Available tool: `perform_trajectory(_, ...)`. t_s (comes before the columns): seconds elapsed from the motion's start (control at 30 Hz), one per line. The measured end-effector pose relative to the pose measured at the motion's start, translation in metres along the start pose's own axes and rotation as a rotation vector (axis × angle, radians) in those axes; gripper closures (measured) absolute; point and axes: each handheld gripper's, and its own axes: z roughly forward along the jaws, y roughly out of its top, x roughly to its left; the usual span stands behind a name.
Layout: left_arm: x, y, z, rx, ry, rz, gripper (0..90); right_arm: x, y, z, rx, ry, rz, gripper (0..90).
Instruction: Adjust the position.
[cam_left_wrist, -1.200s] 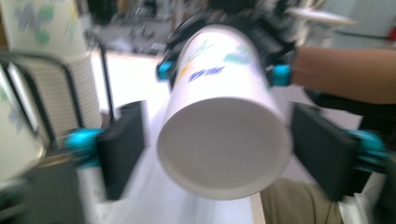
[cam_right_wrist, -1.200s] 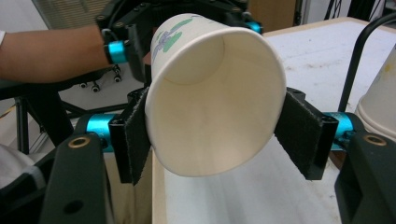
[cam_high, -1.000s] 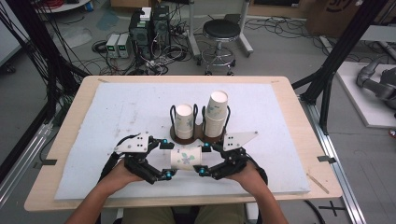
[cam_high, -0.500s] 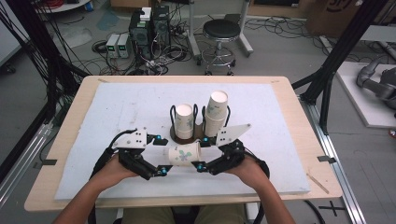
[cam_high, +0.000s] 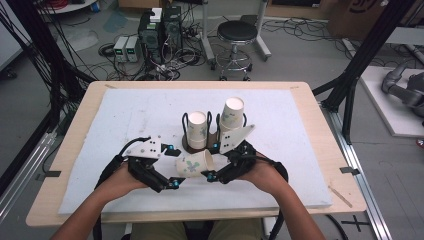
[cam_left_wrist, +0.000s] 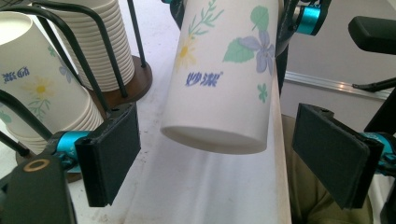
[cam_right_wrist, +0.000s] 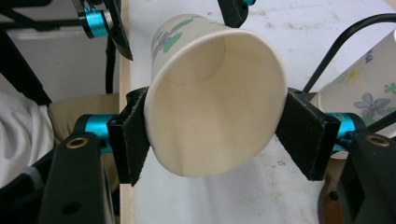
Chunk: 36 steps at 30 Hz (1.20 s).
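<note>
Sideways above the white mat (cam_high: 120, 150), the flowered paper cup (cam_high: 194, 164) hangs near the table's front edge, squeezed at its mouth by the right gripper (cam_high: 212, 161). Its base lies untouched between the left gripper (cam_high: 172, 166)'s jaws, which have just been closing slightly. Behind stands the wire cup holder (cam_high: 186, 120).

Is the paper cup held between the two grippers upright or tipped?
Tipped. The paper cup lies sideways, mouth toward the right gripper, whose pads squeeze its rim.
</note>
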Motion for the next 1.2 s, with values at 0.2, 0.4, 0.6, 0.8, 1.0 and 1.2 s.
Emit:
perform_trajectory(0.2,0.0,0.004,0.003,0.043,-0.013,0.017,16.6,0.001,0.011,0.002,0.081,-0.005,-0.038,31.5)
perform_trajectory(0.4,0.0,0.007,0.006,0.072,-0.027,0.026,17.4,0.002,0.021,0.006,0.149,-0.005,-0.08,31.4)
perform_trajectory(0.6,0.001,0.01,0.008,0.093,-0.039,0.039,19.0,0.003,0.031,0.011,0.204,0.002,-0.111,31.2)
perform_trajectory(0.8,0.002,0.01,0.012,0.124,-0.053,0.045,21.2,0.005,0.037,0.017,0.247,0.017,-0.128,31.2)
perform_trajectory(1.0,0.002,0.009,0.016,0.15,-0.067,0.041,24.1,0.006,0.043,0.022,0.284,0.025,-0.156,31.2)
perform_trajectory(1.2,0.002,0.007,0.02,0.185,-0.077,0.041,29.1,0.009,0.047,0.027,0.327,0.03,-0.156,31.1)
